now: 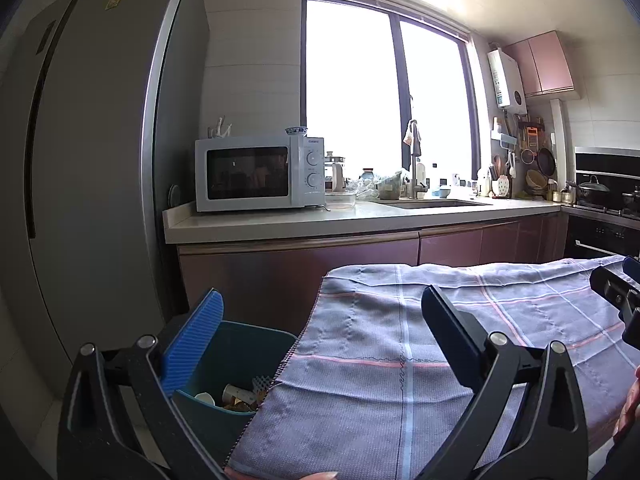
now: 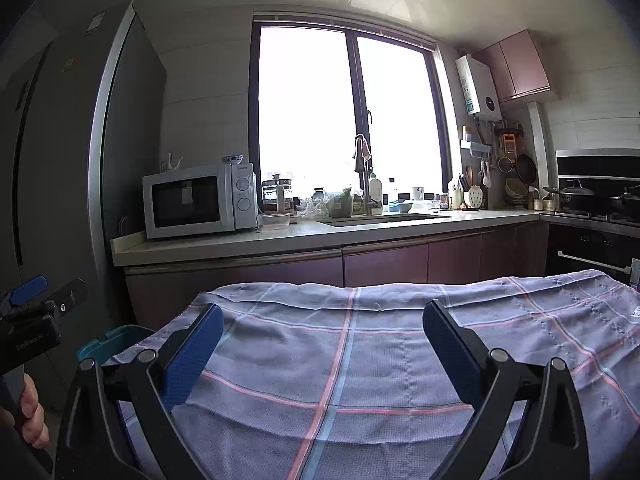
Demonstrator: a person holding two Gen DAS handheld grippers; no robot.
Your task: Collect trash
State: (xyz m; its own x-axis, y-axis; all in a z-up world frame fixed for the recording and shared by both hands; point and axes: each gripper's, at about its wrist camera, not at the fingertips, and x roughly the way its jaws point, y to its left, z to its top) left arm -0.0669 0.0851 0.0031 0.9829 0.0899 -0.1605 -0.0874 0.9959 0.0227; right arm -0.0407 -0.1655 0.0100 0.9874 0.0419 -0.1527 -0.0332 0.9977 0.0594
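Note:
A teal trash bin (image 1: 236, 354) stands at the left edge of a table covered with a grey checked cloth (image 1: 400, 352). Inside the bin lie paper cups and brown scraps (image 1: 236, 396). My left gripper (image 1: 320, 324) is open and empty, its left finger over the bin and its right finger over the cloth. My right gripper (image 2: 322, 330) is open and empty above the cloth (image 2: 360, 352). The bin's rim (image 2: 116, 338) shows at the cloth's left edge in the right wrist view. No trash shows on the cloth.
A kitchen counter (image 1: 320, 220) with a white microwave (image 1: 260, 174), sink and dishes runs behind the table. A tall grey fridge (image 1: 80, 160) stands at the left. A stove with pots (image 2: 592, 196) is at the right.

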